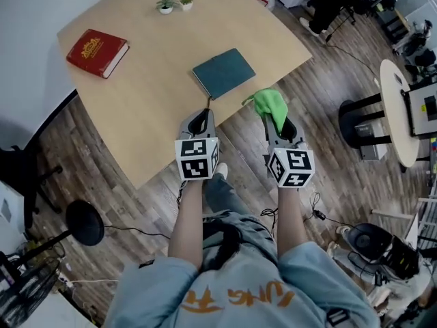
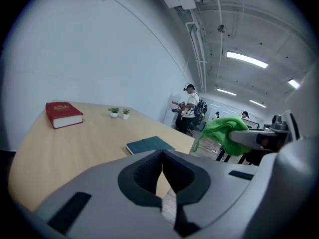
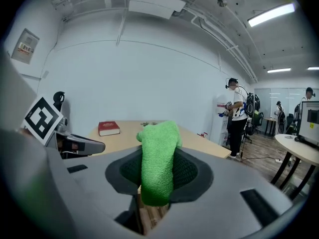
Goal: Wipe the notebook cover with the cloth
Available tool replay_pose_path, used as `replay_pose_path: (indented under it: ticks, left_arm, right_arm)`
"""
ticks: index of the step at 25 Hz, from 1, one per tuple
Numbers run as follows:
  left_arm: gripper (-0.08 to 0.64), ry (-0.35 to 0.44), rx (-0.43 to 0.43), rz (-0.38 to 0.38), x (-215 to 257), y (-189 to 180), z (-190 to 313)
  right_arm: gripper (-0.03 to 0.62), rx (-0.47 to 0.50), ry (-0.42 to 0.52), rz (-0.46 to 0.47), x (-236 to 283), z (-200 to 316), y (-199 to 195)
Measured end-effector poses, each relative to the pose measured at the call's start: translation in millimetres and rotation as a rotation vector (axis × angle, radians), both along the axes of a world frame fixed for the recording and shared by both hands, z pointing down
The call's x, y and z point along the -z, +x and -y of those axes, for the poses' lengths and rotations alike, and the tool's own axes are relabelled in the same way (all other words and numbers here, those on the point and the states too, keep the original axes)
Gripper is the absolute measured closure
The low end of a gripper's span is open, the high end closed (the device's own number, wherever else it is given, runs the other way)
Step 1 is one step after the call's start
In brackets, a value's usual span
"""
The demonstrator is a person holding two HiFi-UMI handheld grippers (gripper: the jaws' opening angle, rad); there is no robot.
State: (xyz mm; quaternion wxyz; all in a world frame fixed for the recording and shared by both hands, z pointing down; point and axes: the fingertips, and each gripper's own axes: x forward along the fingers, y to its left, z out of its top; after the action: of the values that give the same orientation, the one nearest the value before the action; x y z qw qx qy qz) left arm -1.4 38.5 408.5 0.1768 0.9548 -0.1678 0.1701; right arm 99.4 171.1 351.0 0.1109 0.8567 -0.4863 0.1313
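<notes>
The person's hands are pretty much hidden behind the marker cubes in the head view, so only the bare forearms show, stretched forward side by side. The right gripper point(image 1: 280, 123) has its tips buried under the green cloth point(image 1: 268, 102); its own view shows the jaws clamped on that cloth, which bunches up and droops over them, blocking most of the table behind. The left gripper point(image 1: 200, 120) has its jaws pressed together with nothing between them, pointing at the near edge of the table point(image 1: 147, 118). The dark teal notebook point(image 1: 224, 72) lies closed and flat near that edge, just ahead of the left gripper. The cloth hangs off to the notebook's right, not touching it. A red book point(image 1: 97, 52) and two tiny potted plants point(image 1: 175, 3) sit farther back
</notes>
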Motion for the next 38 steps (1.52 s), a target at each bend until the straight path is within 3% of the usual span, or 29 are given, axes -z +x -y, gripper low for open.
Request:
replay_pose_path:
  ticks: [5, 12, 21, 30, 38]
  left_arm:
    - [0.540, -0.008, 0.014, 0.057, -21.7, 47.8, 11.9]
    - [0.540, 0.022, 0.015, 0.079, -17.7, 96.4, 19.0]
    - [0.540, -0.058, 0.109, 0.160, -53.5, 75.8, 66.2]
    - [0.540, -0.161, 0.126, 0.154, -81.3, 70.2, 87.4]
    - [0.540, -0.193, 0.105, 0.138, -92.5, 64.2, 103.3]
  right_arm:
    - [0.486, 0.035, -0.019, 0.032, -21.7, 18.0, 47.9]
    - [0.486, 0.140, -0.008, 0.065, -29.9, 56.7, 80.2]
    - [0.485, 0.238, -0.073, 0.139, -64.1, 112.5, 65.5]
    - [0.485, 0.251, -0.140, 0.150, -88.8, 147.0, 58.8]
    - [0.486, 0.227, -0.184, 0.158, -106.8, 162.6, 54.2]
